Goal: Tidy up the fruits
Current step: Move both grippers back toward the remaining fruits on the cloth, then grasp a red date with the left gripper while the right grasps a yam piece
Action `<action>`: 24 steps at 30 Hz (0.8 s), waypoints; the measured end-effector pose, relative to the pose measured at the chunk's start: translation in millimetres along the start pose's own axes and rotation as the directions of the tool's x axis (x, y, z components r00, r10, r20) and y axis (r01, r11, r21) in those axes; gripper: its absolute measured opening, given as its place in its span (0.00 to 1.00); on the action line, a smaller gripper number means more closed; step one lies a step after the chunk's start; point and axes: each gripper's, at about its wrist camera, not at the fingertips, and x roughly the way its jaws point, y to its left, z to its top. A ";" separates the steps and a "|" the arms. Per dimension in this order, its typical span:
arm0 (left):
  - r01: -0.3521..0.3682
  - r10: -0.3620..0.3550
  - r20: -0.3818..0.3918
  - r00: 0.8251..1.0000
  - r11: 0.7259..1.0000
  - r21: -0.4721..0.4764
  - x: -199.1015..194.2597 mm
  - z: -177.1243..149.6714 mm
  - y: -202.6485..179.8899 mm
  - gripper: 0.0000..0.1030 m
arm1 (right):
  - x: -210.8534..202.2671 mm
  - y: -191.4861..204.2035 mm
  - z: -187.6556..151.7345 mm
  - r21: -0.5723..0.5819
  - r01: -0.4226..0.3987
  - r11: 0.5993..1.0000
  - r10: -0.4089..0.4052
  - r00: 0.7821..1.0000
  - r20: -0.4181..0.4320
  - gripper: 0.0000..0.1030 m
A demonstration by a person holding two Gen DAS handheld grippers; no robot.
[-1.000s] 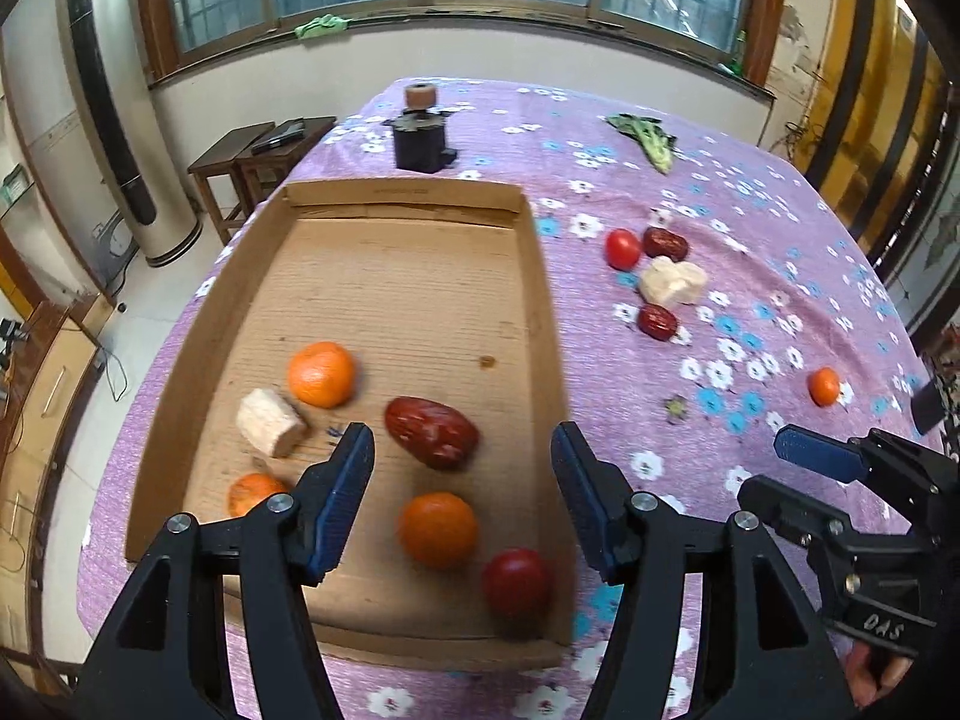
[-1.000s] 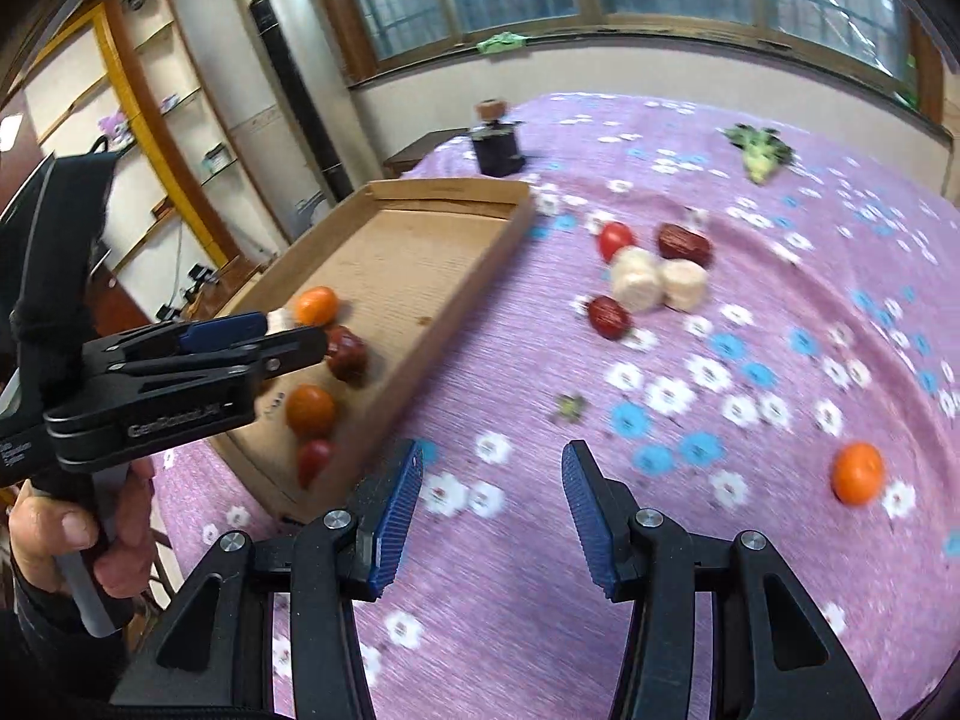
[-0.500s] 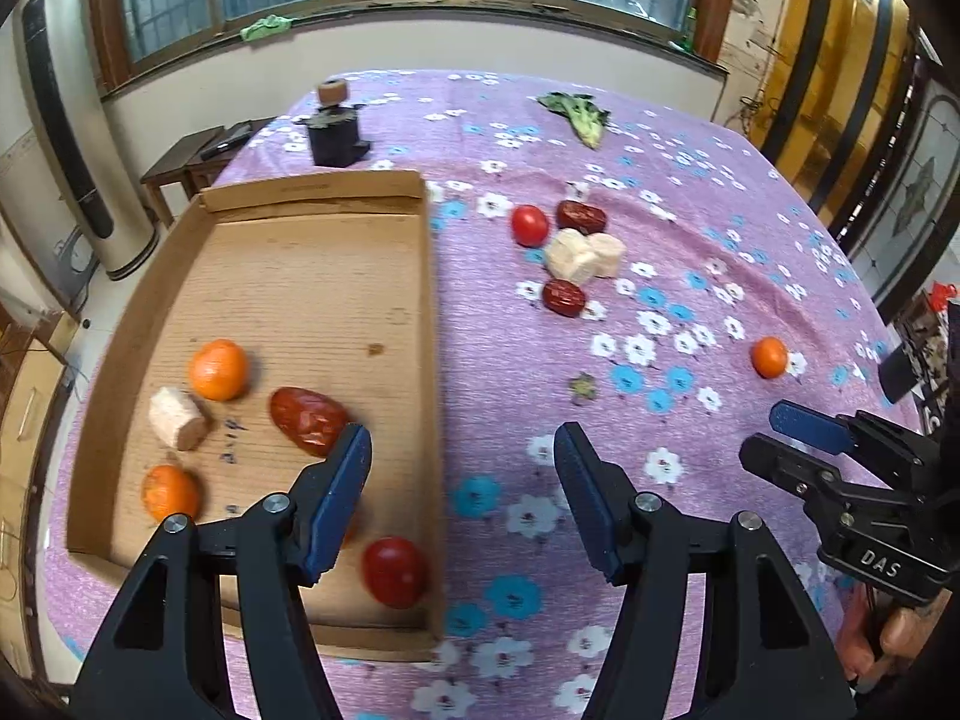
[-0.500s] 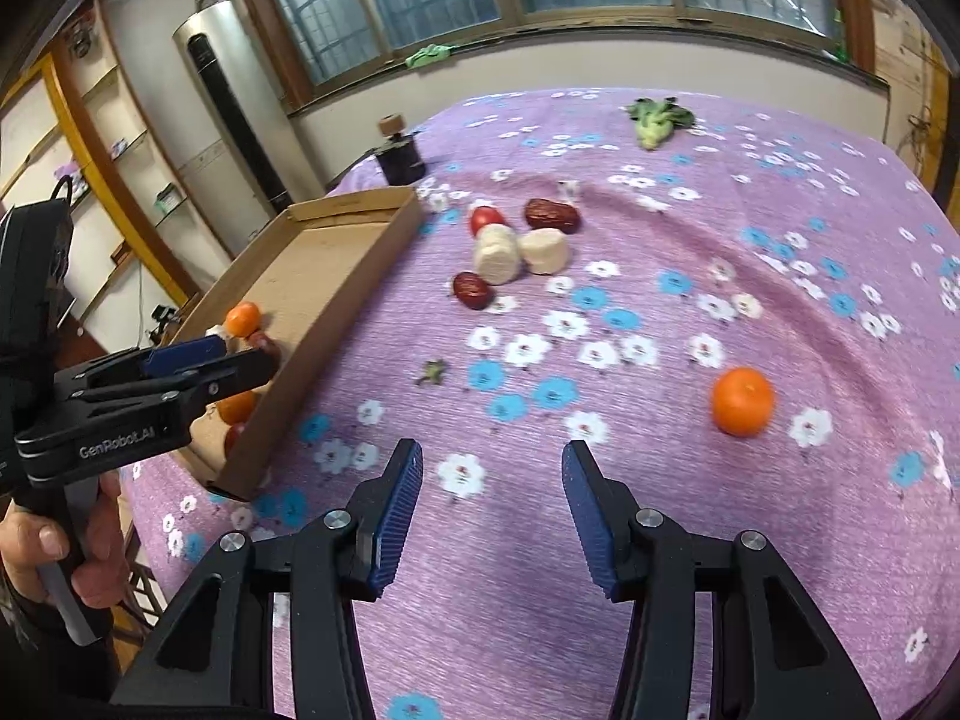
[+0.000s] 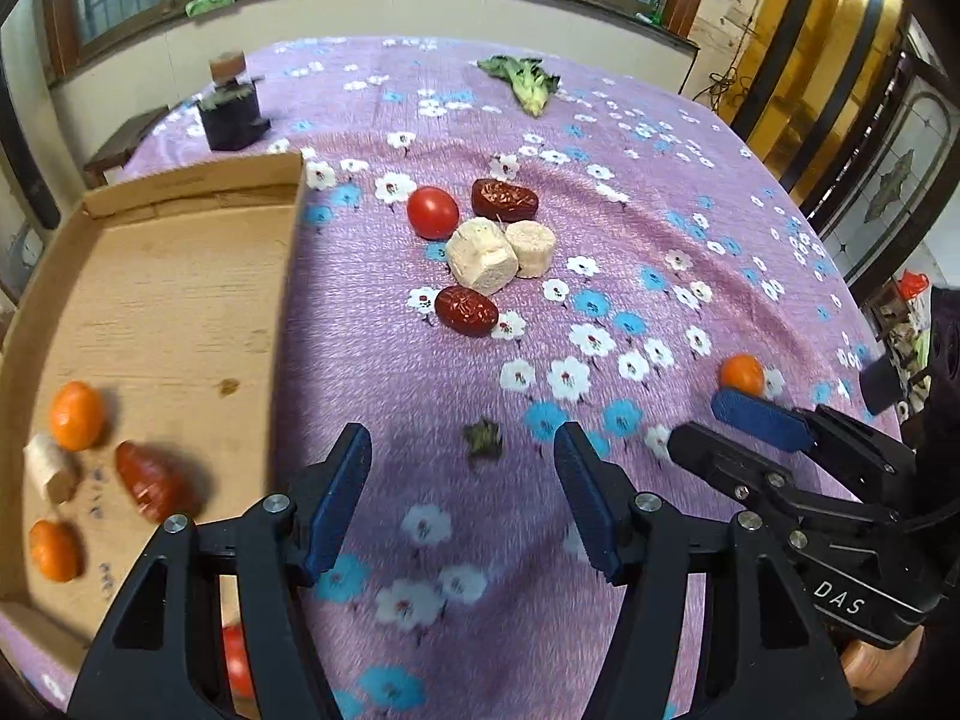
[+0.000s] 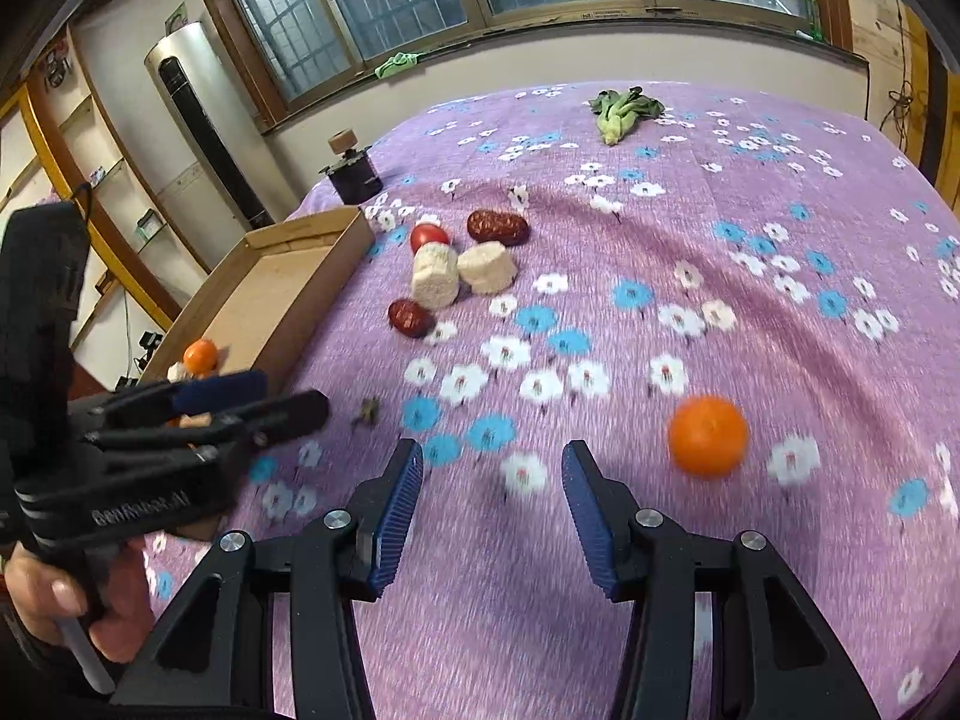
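My left gripper (image 5: 462, 480) is open and empty above the purple flowered cloth, just right of the cardboard tray (image 5: 282, 276). The tray holds two oranges (image 5: 75, 414), a red date (image 5: 150, 480), a pale chunk (image 5: 48, 468) and a tomato (image 5: 237, 660). On the cloth lie a tomato (image 5: 432, 213), two dates (image 5: 465, 310), and two pale chunks (image 5: 483, 258). My right gripper (image 6: 492, 492) is open and empty, with a loose orange (image 6: 708, 435) just ahead to its right.
A green leafy vegetable (image 6: 621, 111) lies at the far side of the table. A small dark box with a cork top (image 6: 351, 171) stands beyond the tray. A small green stem scrap (image 5: 483, 438) lies between my left fingers.
My left gripper has moved right, off the tray and over the cloth. My right gripper has moved right and forward, closer to the loose orange. Both stayed open.
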 end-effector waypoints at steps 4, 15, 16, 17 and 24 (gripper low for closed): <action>-0.004 0.004 -0.011 1.000 1.000 -0.020 12.8 10.8 4.1 0.60 | 23.7 -2.5 21.9 -0.008 -0.004 1.000 0.003 1.000 -0.016 0.48; -0.030 0.032 -0.045 0.999 0.999 0.041 40.5 32.1 10.7 0.61 | 86.5 3.8 79.6 -0.101 0.002 0.995 -0.008 0.998 -0.058 0.42; -0.031 0.033 -0.046 0.998 0.998 0.045 43.1 33.9 10.1 0.61 | 93.2 3.8 82.8 -0.103 0.001 0.995 -0.008 0.998 -0.069 0.42; -0.033 0.036 -0.047 0.998 0.998 0.049 45.5 35.8 9.4 0.60 | 96.7 3.9 84.6 -0.102 0.000 0.995 -0.006 0.998 -0.067 0.42; -0.079 0.082 -0.039 0.996 0.993 0.083 60.4 44.8 -1.7 0.60 | 95.8 5.6 86.0 -0.109 -0.022 0.994 0.014 0.997 -0.073 0.21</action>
